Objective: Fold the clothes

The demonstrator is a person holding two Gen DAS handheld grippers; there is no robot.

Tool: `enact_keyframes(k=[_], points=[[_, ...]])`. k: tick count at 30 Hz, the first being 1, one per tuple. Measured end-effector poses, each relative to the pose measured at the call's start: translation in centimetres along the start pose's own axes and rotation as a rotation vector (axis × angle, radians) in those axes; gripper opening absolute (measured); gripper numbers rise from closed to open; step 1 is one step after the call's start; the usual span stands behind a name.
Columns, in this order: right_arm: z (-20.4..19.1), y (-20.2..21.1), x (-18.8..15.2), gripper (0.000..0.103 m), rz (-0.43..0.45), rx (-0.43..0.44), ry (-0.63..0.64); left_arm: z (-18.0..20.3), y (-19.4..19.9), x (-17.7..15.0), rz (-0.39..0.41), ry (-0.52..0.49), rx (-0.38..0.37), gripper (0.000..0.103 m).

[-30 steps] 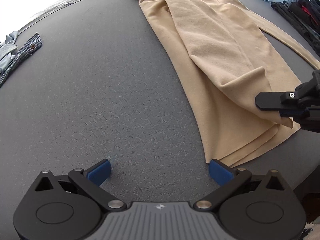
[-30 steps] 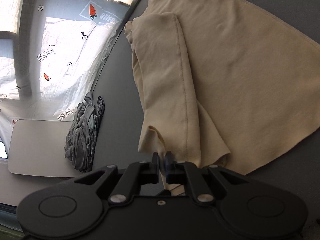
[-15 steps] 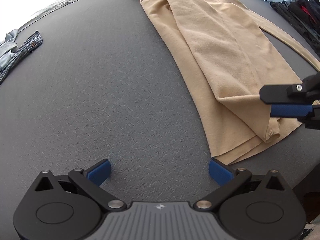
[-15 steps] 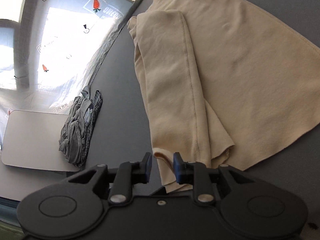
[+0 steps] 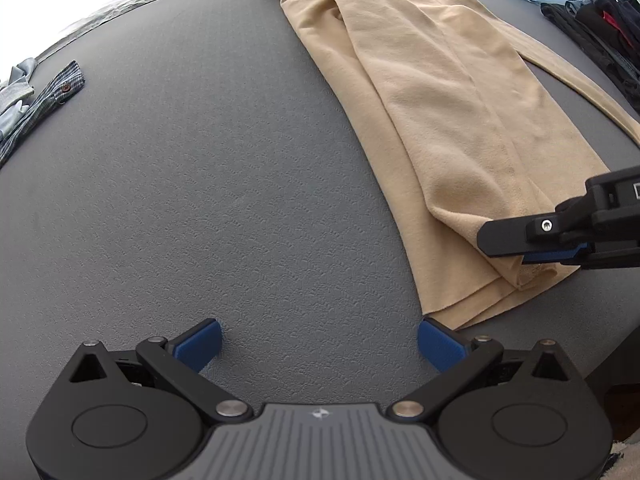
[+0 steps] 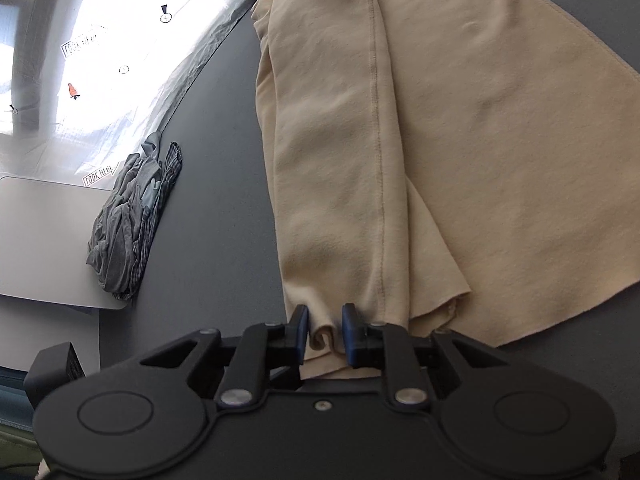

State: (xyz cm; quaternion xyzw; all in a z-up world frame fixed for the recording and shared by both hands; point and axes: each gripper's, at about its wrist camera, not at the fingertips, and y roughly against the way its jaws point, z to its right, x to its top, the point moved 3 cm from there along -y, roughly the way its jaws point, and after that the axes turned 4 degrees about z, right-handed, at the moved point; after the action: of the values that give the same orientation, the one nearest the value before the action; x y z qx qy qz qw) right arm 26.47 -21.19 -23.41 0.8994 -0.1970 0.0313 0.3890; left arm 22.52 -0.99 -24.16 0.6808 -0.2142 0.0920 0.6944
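A tan long-sleeved garment (image 5: 432,104) lies on the grey table, partly folded, with one sleeve laid lengthwise over its body (image 6: 332,152). My left gripper (image 5: 318,344) is open and empty over bare table, its right pad next to the garment's near hem corner. My right gripper (image 6: 325,334) is open, its jaws a small gap apart around the sleeve's cuff, which rests loose between the pads. The right gripper also shows in the left wrist view (image 5: 520,246), at the garment's near end.
A crumpled grey and plaid garment (image 6: 132,216) lies at the table's edge; it also shows in the left wrist view (image 5: 36,100). A pile of dark clothes (image 5: 600,28) sits at the far right. A white board (image 6: 44,240) lies beside the table.
My right gripper was shut on the sleeve cuff and held it up. It has lowered the sleeve onto the garment and opened. The left gripper has stayed still.
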Motion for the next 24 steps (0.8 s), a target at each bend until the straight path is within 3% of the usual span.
enact_keyframes(k=[9,17,19,24], points=[[-1.2,1.8,1.1,0.022,0.054,0.156,-0.005,-0.1,0.1,0.1,-0.006,0.014,0.006,0.103],[1.5,3.8,3.5,0.026,0.131,0.062,-0.066,-1.2,1.9,2.8,0.129,0.118,0.031,0.103],[2.2,4.6,4.3,0.034,0.160,-0.004,-0.043,-1.2,2.2,3.9,0.162,0.146,0.029,0.103],[3.8,7.0,6.8,0.037,0.245,-0.202,0.084,0.0,1.3,6.7,0.171,0.140,0.039,0.103]])
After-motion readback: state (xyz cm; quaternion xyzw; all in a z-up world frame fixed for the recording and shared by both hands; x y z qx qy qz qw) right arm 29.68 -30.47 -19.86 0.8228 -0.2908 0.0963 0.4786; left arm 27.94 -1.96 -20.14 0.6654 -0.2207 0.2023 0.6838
